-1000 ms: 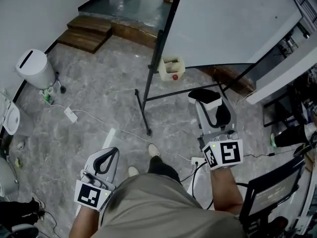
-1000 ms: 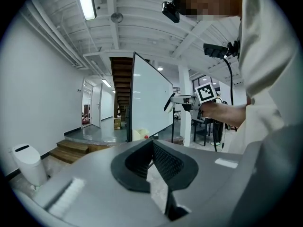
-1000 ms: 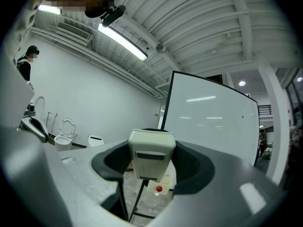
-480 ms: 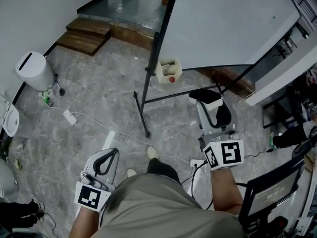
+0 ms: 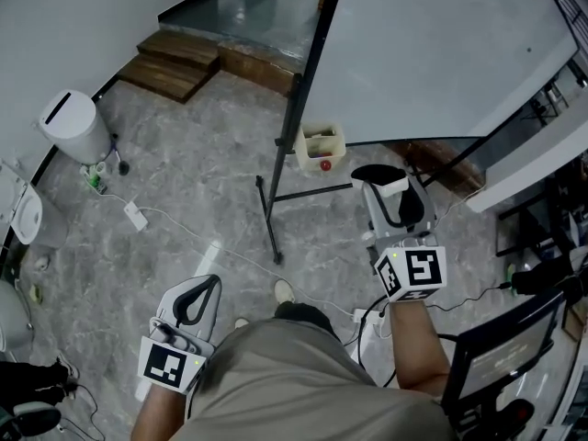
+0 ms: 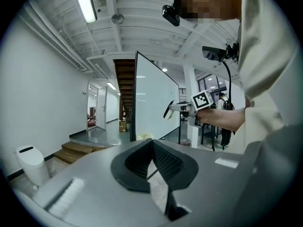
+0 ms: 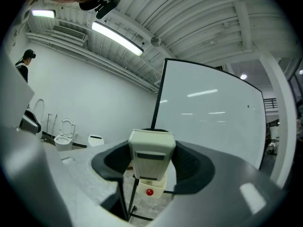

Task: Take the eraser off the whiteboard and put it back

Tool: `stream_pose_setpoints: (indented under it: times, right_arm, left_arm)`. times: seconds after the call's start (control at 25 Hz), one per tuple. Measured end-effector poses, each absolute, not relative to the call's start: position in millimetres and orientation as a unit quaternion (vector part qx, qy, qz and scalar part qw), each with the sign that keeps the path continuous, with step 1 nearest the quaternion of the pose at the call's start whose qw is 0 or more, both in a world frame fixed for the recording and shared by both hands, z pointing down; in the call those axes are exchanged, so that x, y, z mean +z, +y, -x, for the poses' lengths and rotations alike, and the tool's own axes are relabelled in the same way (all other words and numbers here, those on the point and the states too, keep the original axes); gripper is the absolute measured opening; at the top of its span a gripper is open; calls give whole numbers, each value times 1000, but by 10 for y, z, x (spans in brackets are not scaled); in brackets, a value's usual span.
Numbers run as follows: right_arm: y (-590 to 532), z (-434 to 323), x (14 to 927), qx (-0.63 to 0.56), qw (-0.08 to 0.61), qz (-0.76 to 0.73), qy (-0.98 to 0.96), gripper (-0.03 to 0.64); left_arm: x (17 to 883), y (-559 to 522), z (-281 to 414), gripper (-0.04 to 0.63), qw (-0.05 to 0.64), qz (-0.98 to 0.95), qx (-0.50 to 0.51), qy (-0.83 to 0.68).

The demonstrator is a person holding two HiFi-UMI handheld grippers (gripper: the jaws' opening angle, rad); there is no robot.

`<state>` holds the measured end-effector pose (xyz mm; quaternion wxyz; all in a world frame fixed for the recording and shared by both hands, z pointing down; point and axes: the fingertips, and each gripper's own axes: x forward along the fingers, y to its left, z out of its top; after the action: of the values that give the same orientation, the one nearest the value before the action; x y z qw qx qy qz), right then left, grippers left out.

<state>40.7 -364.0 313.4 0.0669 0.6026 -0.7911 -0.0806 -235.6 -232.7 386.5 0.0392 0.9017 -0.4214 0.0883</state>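
**A:** Whereabouts of the eraser (image 7: 150,150)?

**B:** Off the whiteboard (image 7: 213,112), up in the air in front of it and clear of it. Pinched in the right tongs (image 7: 154,163), pads pressing on both pale sides.

**A:** And the left tongs (image 6: 152,156)?

**B:** Closed tip to tip on nothing, low at the person's left side, well apart from the board.

**A:** Likely feel of the thing?

**B:** Probably light. Hard plastic shell, so stiff under the pads and perhaps a bit slick. Soft dark felt on the far face, seemingly turned toward the board. Hardly fragile, judging by looks.

**A:** Best place to take hold, then?

**B:** Exactly there: across the two plastic sides, near the middle, never on the felt. Keeps the wiping face free and square to the panel.

**A:** Stage of the job?

**B:** First half apparently done, return not yet made. Next, most likely: carry forward, lay the felt flat against the white panel, then loosen the grip. Possibly magnetic, though impossible to tell from here.

**A:** Risks?

**B:** Letting go too soon, or meeting the board at a tilt, then a drop onto the grey floor (image 5: 184,182). Also worth steering clear of the black stand (image 5: 294,136) and the cream box (image 5: 319,147) by it.
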Motion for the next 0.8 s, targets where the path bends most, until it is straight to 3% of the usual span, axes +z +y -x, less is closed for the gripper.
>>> stream_pose_setpoints:
  times: [0.8]
  right_arm:
    - [-5166,-606,4282,0,109,-567,-817,265]
  left_arm:
    - [3915,-3090,2006,8,55,-873,113,-472]
